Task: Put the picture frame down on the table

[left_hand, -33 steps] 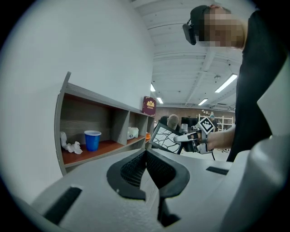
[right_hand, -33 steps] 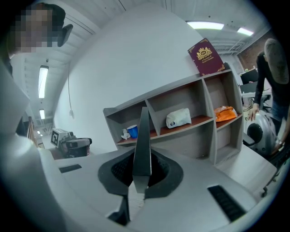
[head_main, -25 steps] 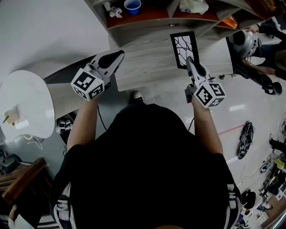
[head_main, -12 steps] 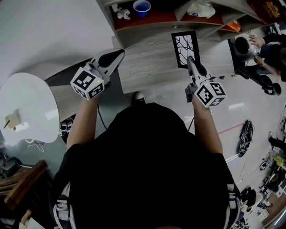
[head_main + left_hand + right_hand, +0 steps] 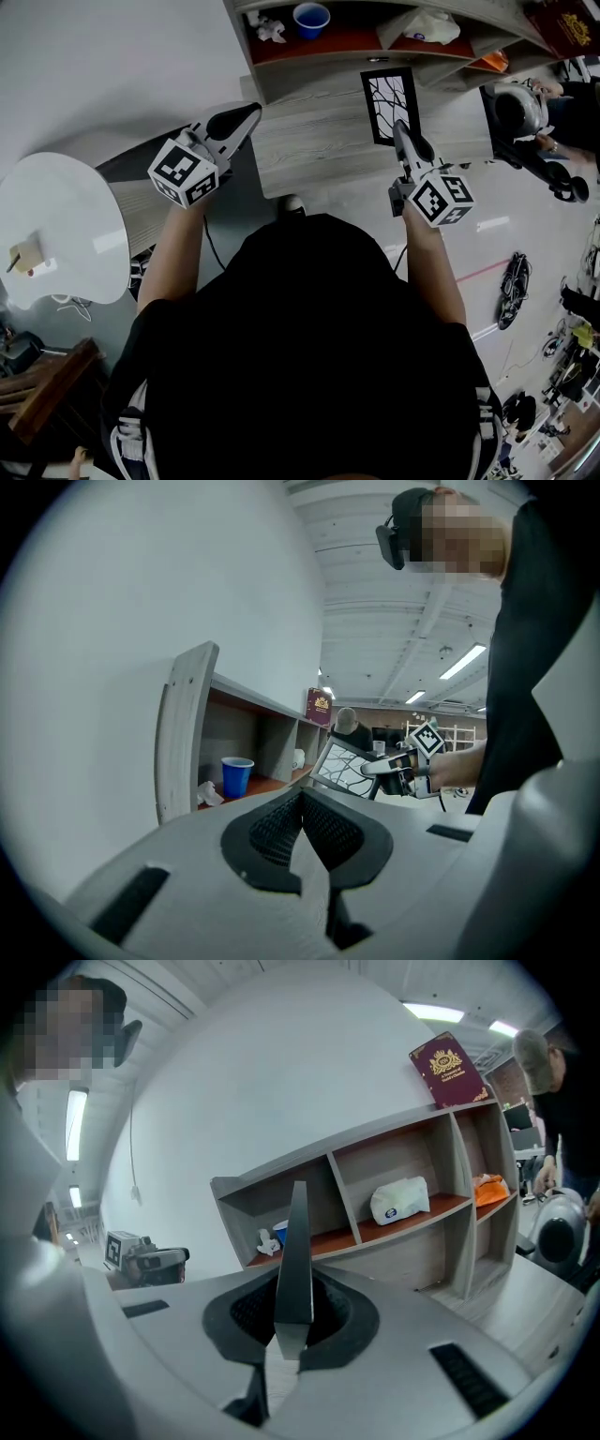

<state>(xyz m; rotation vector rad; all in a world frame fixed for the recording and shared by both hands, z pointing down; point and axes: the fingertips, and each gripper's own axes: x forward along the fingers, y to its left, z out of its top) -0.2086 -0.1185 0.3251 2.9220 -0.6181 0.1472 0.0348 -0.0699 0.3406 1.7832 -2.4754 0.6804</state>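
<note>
A black picture frame (image 5: 389,104) with a white branch drawing is held above the grey wood table (image 5: 319,141). My right gripper (image 5: 405,138) is shut on its near edge. In the right gripper view the picture frame (image 5: 295,1252) stands edge-on between the jaws. In the left gripper view the picture frame (image 5: 344,765) shows tilted, at mid right, held by the right gripper (image 5: 394,765). My left gripper (image 5: 246,116) hovers over the table's left end, jaws closed on nothing, and the left gripper (image 5: 302,829) pads meet.
A shelf unit (image 5: 375,42) at the table's back holds a blue cup (image 5: 310,18), crumpled paper (image 5: 271,30), a white bag (image 5: 422,25), an orange item (image 5: 491,61) and a maroon book (image 5: 447,1069). A white round table (image 5: 56,230) stands left. Another person (image 5: 525,103) is at right.
The view has shifted slightly; both grippers and the frame keep nearly the same position over the table.
</note>
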